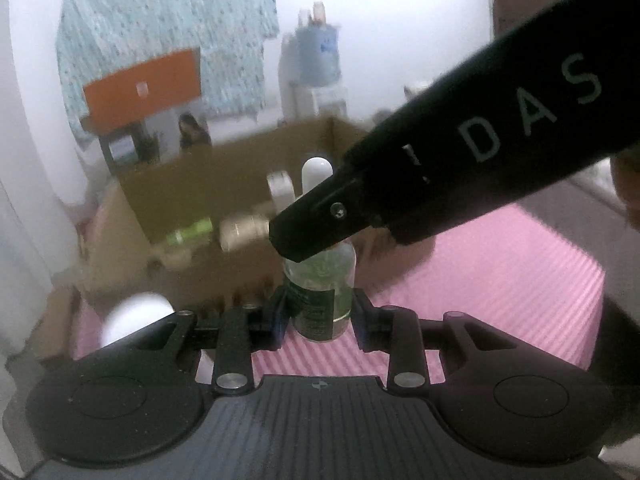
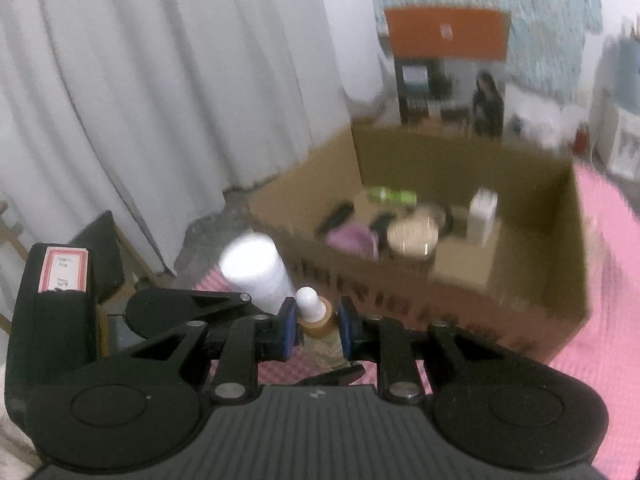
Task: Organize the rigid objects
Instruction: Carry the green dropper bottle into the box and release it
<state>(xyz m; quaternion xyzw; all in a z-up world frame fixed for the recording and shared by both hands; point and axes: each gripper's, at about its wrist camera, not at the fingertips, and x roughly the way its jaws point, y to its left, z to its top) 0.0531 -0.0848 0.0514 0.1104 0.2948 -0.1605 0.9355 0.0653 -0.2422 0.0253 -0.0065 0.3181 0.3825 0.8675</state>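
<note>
A clear dropper bottle [image 1: 322,292] with a green label and white bulb cap stands between the fingers of my left gripper [image 1: 320,312], which is shut on its body. My right gripper [image 1: 316,236] reaches in from the upper right and is shut on the bottle's neck. In the right wrist view the right gripper [image 2: 318,320] clamps the gold collar of the dropper bottle [image 2: 316,316] below its white cap. An open cardboard box [image 2: 560,240] stands just behind, holding several bottles and jars.
A white cylinder bottle [image 2: 256,268] stands just left of the held bottle; it also shows in the left wrist view [image 1: 132,316]. A pink striped mat [image 1: 500,280] covers the surface. White curtains [image 2: 160,100] hang at left. An orange-topped box [image 2: 448,36] stands behind the cardboard box.
</note>
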